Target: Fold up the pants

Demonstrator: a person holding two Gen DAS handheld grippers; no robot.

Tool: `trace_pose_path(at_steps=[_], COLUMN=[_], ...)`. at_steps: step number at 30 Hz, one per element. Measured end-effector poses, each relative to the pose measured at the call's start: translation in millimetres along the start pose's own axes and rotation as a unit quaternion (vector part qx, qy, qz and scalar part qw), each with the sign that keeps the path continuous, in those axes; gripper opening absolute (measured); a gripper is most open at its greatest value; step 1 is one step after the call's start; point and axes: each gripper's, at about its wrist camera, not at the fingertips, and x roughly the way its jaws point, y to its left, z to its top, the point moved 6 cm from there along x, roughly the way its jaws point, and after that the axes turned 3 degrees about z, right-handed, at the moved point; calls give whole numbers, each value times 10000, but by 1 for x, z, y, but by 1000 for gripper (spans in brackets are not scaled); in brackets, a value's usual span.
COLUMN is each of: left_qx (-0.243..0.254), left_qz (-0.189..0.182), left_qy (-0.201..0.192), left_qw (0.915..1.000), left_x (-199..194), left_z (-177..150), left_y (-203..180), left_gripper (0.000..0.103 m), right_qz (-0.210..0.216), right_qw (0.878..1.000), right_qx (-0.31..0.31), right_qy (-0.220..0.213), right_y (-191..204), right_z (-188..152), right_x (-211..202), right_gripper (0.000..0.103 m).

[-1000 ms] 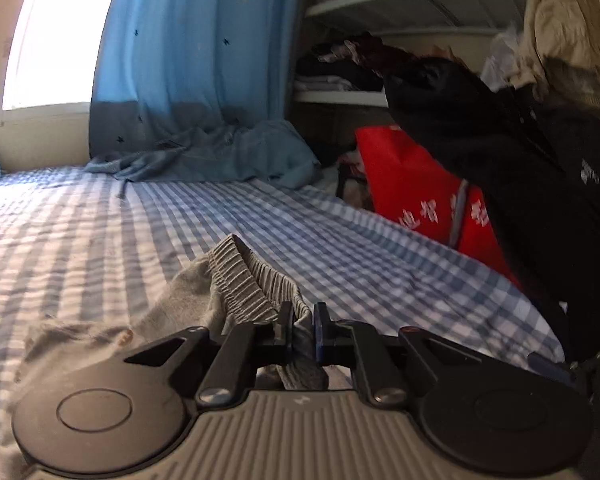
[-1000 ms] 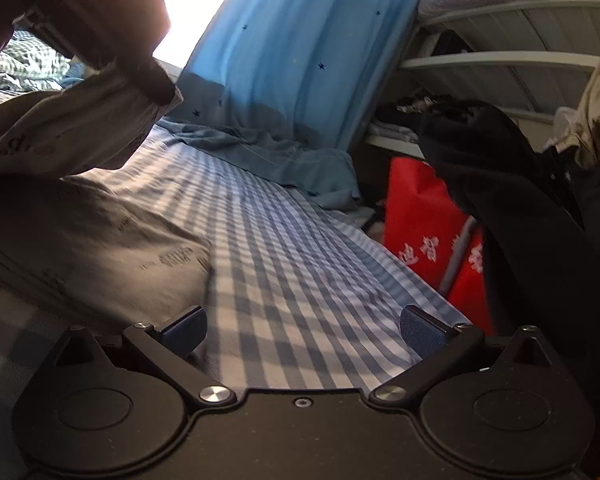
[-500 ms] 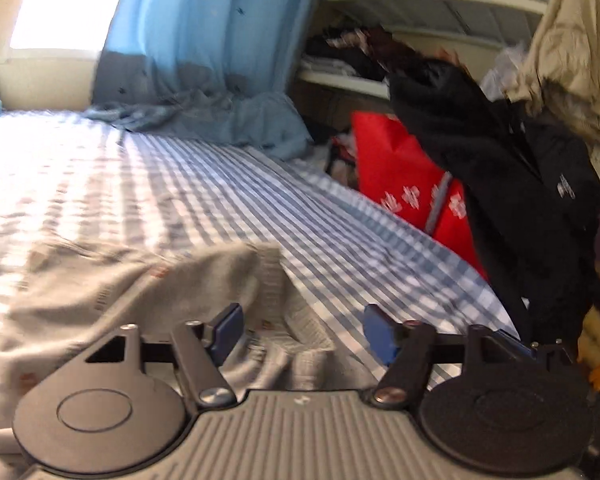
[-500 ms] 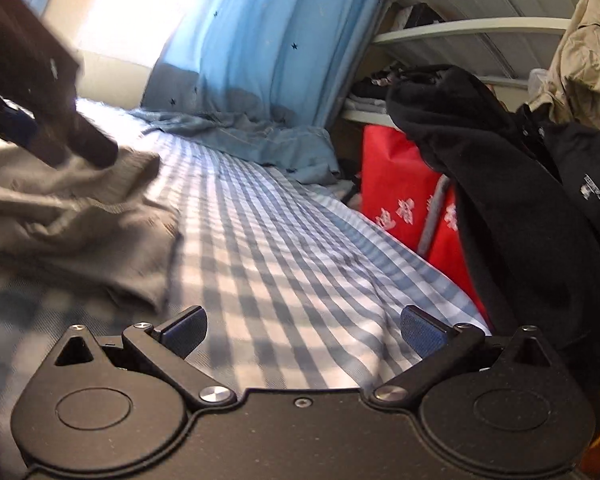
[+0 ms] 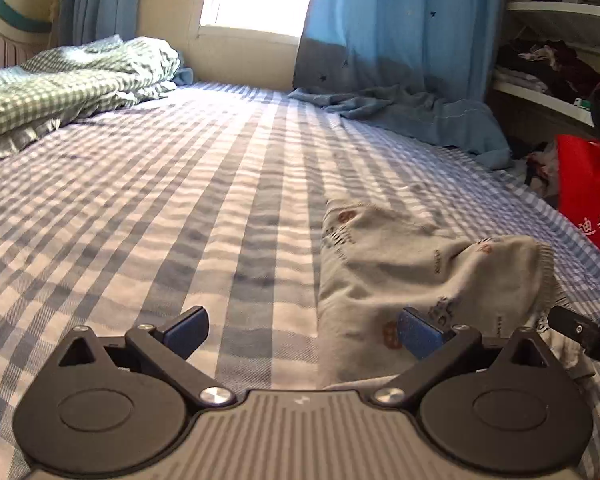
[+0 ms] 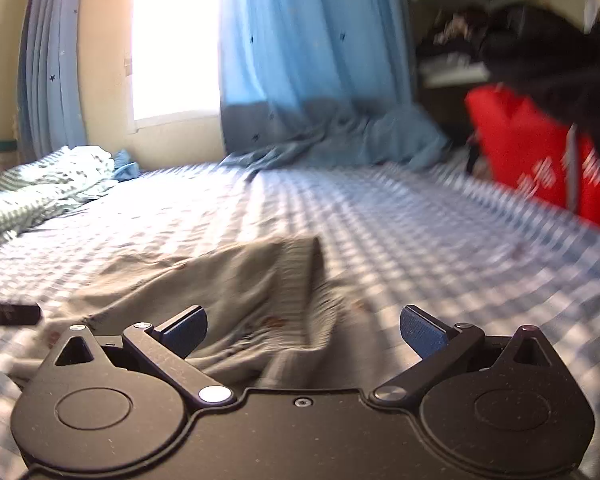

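Small grey patterned pants (image 5: 400,264) lie folded on the blue checked bed sheet (image 5: 180,200). In the left wrist view they sit at lower right. My left gripper (image 5: 302,330) hovers over their left edge with its jaws opening wide, nothing pressed between them. Its right fingertip (image 5: 418,330) is over the cloth. In the blurred right wrist view the pants (image 6: 236,276) lie just ahead, ribbed waistband up. My right gripper (image 6: 303,330) is open above them, holding nothing. A dark tip of the other gripper shows at each view's edge.
A green checked quilt (image 5: 72,80) is bunched at the far left of the bed. A blue curtain (image 5: 400,40) hangs by the window, its hem heaped on the bed. A red bag (image 5: 588,188), dark clothes and shelves (image 5: 560,12) stand past the right edge.
My left gripper let go of the pants' waistband, opened wide and swung left, so the pants now lie at its right. The right gripper turned left toward the pants and stayed open.
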Motion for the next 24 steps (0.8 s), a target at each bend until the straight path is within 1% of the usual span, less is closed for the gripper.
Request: trace_pose_path(at_steps=[1, 3, 5, 8, 11, 12, 13, 14, 17, 20, 22, 24], left_qx=[-96, -241, -169, -41, -127, -138, -136, -131, -121, -87, -48, 2], left_qz=[-34, -132, -141, -135, -192, -194, -189, -194, -229, -287, -312, -302], left_qy=[93, 192, 191, 187, 196, 207, 213, 204, 193, 140, 87, 49], left_qw=[9999, 9994, 9996, 9997, 9995, 9995, 9995, 9995, 9995, 9995, 9995, 9995], left_x=[3, 5, 3, 3, 1, 1, 1, 1, -1, -5, -8, -8], left_z=[-3, -10, -14, -15, -12, -12, -12, -11, -10, -7, -5, -5], left_y=[3, 8, 8, 3, 1, 0, -1, -1, -2, -4, -5, -5], left_gripper=[102, 102, 103, 103, 103, 103, 103, 103, 103, 103, 103, 103], right_qz=[-57, -164, -284, -334, -373, -383, -386, -380, -338, -326, -440, -621], right_qw=[9997, 9985, 9979, 9987, 9985, 9981, 9978, 9976, 9980, 9983, 9966, 9947], right_qx=[181, 429, 483, 220, -229, -341, -425, -479, -494, -492, -671, -794], right_qy=[143, 297, 325, 326, 330, 334, 330, 310, 201, -31, -170, -177], right_y=[-1, -1, 1, 7, 16, 17, 17, 18, 17, 14, 14, 9], right_z=[-1, -4, -7, -9, -11, -11, -11, -12, -9, -2, 1, -3], right_x=[5, 12, 13, 9, 6, 7, 7, 6, 1, -11, -22, -26], right_gripper=[94, 86, 81, 74, 63, 55, 40, 33, 31, 29, 29, 29])
